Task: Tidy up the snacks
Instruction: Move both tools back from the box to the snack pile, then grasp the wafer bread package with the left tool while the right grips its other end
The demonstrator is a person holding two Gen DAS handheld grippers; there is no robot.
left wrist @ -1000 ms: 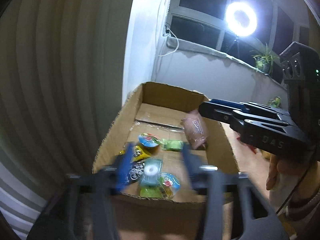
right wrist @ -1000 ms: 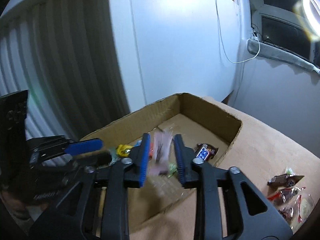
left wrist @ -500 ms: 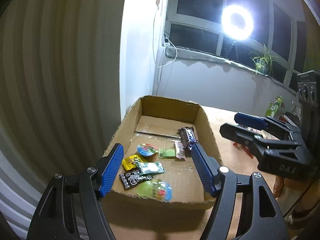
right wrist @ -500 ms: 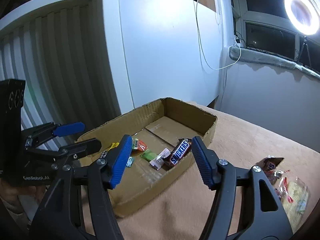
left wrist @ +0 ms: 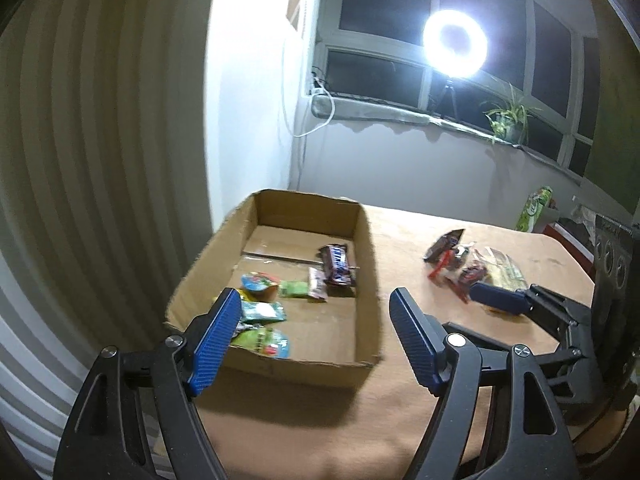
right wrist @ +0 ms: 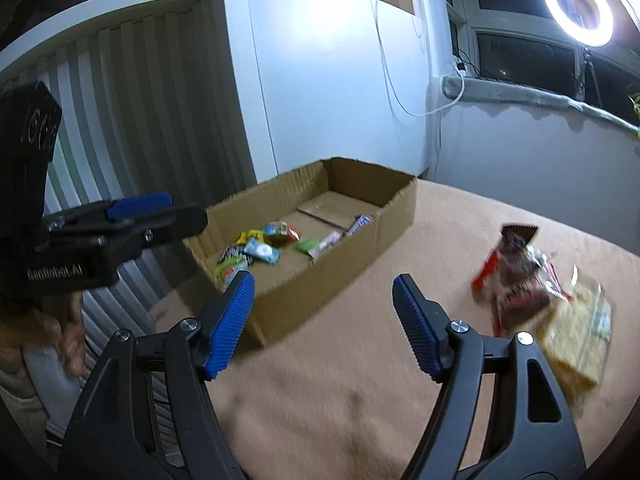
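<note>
Both hand-held grippers, left [left wrist: 312,338] and right [right wrist: 324,320], have just been opening, empty; next comes fetching the loose crinkly wrapped snacks [right wrist: 532,280] for the brown cardboard box [right wrist: 320,280].

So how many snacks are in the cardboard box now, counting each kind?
Snickers bar: 1
Jelly cup: 1
Small wrapped packets (yellow, black-and-white, light blue, green-and-blue, green, pink): 6
Total in the cardboard box: 8
</note>
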